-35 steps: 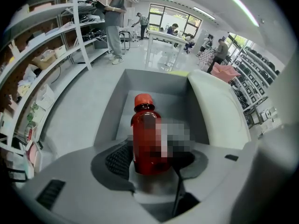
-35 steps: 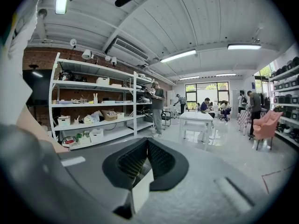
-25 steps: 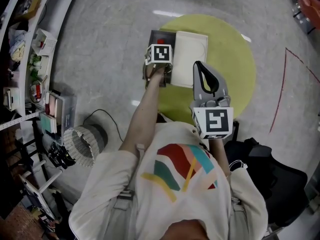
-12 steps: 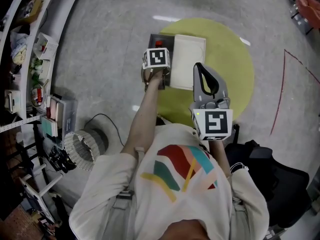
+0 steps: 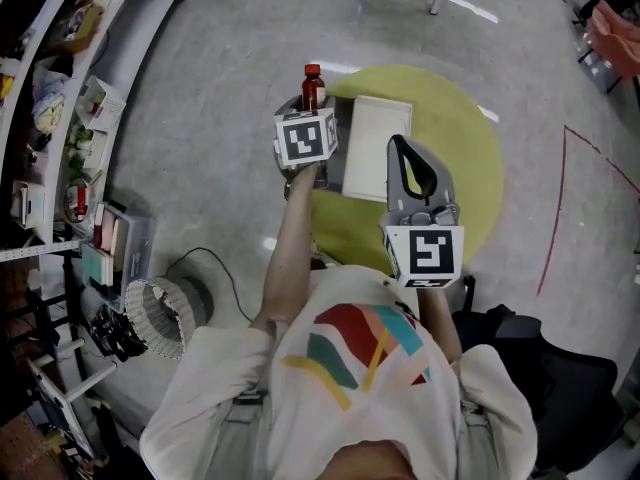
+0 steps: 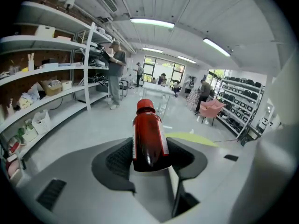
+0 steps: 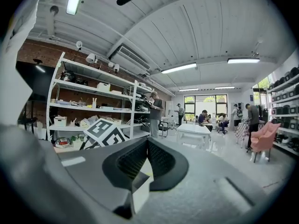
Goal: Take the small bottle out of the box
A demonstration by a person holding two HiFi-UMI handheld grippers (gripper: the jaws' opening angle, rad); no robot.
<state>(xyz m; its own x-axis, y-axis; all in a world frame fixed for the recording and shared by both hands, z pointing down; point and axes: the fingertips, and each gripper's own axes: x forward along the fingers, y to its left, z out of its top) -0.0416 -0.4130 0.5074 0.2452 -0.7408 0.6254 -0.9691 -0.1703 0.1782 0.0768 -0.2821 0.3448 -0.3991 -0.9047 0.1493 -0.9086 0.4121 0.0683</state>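
In the left gripper view, a small dark-red bottle (image 6: 149,136) with a red cap stands upright between the ribbed pads, and my left gripper (image 6: 149,149) is shut on its lower body. In the head view, the same bottle (image 5: 312,87) sticks up beyond the left gripper (image 5: 307,118) and its marker cube, lifted clear above the box (image 5: 378,148). The box's white lid lies open on the yellow round mat (image 5: 455,143). My right gripper (image 5: 398,146) hovers over the near edge of the lid, with its jaws meeting at the tips and nothing between them (image 7: 145,143).
Shelving (image 5: 55,118) full of small items runs along the left. A round woven basket (image 5: 160,290) and a cable lie on the grey floor near my left side. A black chair (image 5: 540,368) stands at the right, with a red floor line (image 5: 553,208) beyond it.
My left gripper has risen out of the box with the bottle in its jaws, so the bottle now shows above the marker cube. The right gripper has hardly moved.
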